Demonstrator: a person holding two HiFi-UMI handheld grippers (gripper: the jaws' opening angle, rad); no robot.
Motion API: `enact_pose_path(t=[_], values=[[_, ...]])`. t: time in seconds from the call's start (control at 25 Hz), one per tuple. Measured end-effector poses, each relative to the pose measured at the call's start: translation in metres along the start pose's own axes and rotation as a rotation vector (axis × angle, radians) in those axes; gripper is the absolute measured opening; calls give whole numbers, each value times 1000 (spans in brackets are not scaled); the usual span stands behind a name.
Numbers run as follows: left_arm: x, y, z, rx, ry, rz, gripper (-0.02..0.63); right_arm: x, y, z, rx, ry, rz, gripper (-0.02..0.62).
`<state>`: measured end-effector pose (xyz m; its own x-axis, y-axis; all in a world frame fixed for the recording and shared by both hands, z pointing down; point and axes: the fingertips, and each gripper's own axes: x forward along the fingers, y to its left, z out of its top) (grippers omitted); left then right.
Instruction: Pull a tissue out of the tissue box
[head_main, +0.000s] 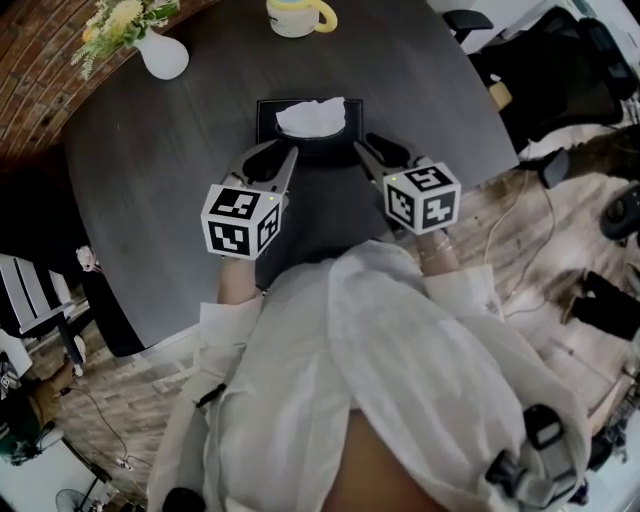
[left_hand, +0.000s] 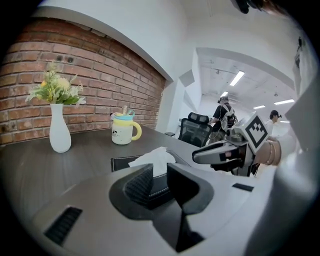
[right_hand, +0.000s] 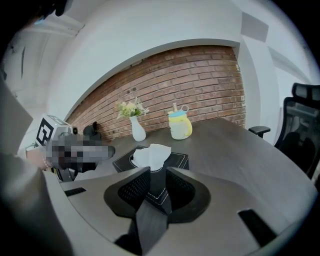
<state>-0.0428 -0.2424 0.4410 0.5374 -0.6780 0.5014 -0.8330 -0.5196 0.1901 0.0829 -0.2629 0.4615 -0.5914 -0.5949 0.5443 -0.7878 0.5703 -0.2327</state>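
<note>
Two tools close in: left hand-held gripper (head_main: 272, 165) and right hand-held gripper (head_main: 382, 155) hover, jaws apart and empty, at six o'clock of the box (head_main: 268, 112) on the worktop (head_main: 180, 200). Its tissue (head_main: 311, 116) stands untouched. The approach seems under way, and a pinch and lift likely come next.

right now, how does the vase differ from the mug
The vase is white, tall and narrow-necked; the mug is squat and pale yellow with a blue top. The vase holds flowers; the mug has a yellow side handle. Both stand upright on the dark table, beyond the tissue box.
</note>
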Motion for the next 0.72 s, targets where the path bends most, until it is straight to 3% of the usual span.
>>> enact_pose_path(t=[0.52,0.72], values=[[31,19,29,163,52,54,94,13,-19,11,-4,17,29,81],[49,23,32,246,122,47,109,20,-23,6,7,52,41,81]])
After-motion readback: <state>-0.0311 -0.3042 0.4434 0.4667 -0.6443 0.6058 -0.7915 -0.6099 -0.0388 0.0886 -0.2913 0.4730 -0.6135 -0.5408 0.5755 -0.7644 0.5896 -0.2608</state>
